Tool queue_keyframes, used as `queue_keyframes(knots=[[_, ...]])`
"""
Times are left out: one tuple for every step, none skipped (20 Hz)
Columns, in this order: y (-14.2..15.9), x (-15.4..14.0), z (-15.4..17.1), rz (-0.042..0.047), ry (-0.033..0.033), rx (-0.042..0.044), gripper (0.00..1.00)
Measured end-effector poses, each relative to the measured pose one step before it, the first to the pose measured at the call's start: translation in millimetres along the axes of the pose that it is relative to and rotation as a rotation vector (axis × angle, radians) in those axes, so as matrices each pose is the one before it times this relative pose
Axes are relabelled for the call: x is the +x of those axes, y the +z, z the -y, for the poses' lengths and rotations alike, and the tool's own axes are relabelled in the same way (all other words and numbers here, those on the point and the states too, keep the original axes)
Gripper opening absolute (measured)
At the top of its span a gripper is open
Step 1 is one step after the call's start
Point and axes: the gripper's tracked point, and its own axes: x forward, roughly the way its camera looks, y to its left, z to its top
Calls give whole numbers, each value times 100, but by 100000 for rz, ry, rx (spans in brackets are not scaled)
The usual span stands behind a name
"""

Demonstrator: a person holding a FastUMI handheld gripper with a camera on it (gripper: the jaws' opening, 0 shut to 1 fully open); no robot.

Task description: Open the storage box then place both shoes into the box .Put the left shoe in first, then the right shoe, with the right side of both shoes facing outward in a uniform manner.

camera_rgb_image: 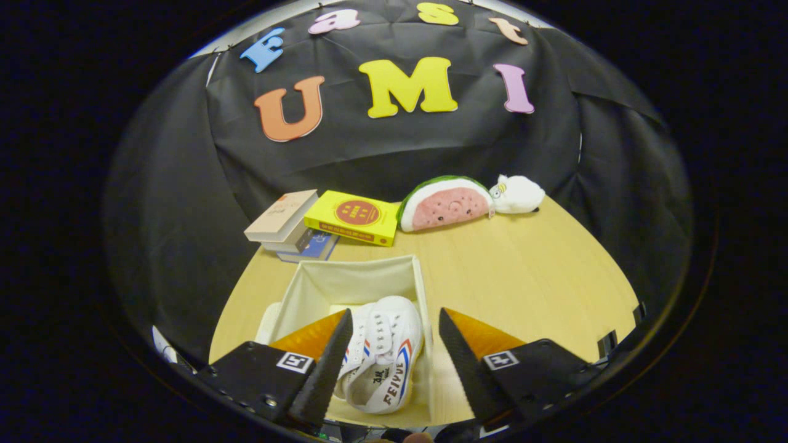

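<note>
Gripper view: low in the frame's middle, the tongs (389, 363) stand apart and empty above the open box (351, 277) on the table (523, 283). Both white shoes (385, 354) lie inside. Dropping lower could nudge a shoe and spoil their matching facing.

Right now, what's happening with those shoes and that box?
A person is using a hand-held gripper to pack white shoes into an open cloth box on a wooden table. The shoes lie inside the box, between the gripper's two fingers, which are spread open and not squeezing anything. They overlap, so it is hard to tell each shoe apart. Beyond the box sit some books, a watermelon plush and a small white plush.
</note>
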Motion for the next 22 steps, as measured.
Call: queue_keyframes(knots=[[321, -475, 368, 1535, -964, -99, 94], [449, -648, 555, 1773, -900, -1, 94], [518, -666, 482, 2210, -976, -140, 96], [545, -672, 549, 2455, -1115, -414, 96], [608, -723, 581, 2537, -1178, -830, 96], [593, -681, 502, 2413, -980, -1059, 97], [566, -685, 623, 2311, -1106, -1355, 96], [612, -580, 567, 2339, -1097, -1047, 96], [578, -706, 489, 2176, -847, -842, 96], [547, -557, 481, 2022, -617, -506, 96], [546, -676, 487, 2138, -488, -347, 96], [524, -585, 659, 2162, -1021, -569, 96], [537, -539, 620, 2288, -979, -545, 96], [632, -450, 410, 2375, -560, -395, 96], [556, -637, 338, 2144, -292, -372, 96], [333, -357, 333, 1718, -353, -766, 96], [499, -537, 246, 2235, -125, -508, 96], [423, -335, 86, 1836, -88, -195, 96], [252, -534, 84, 1609, -158, -104, 96], [218, -345, -59, 1612, 123, 54, 96], [360, -485, 136, 2237, -592, -593, 96], [274, -339, 262, 1973, -984, -949, 96]])
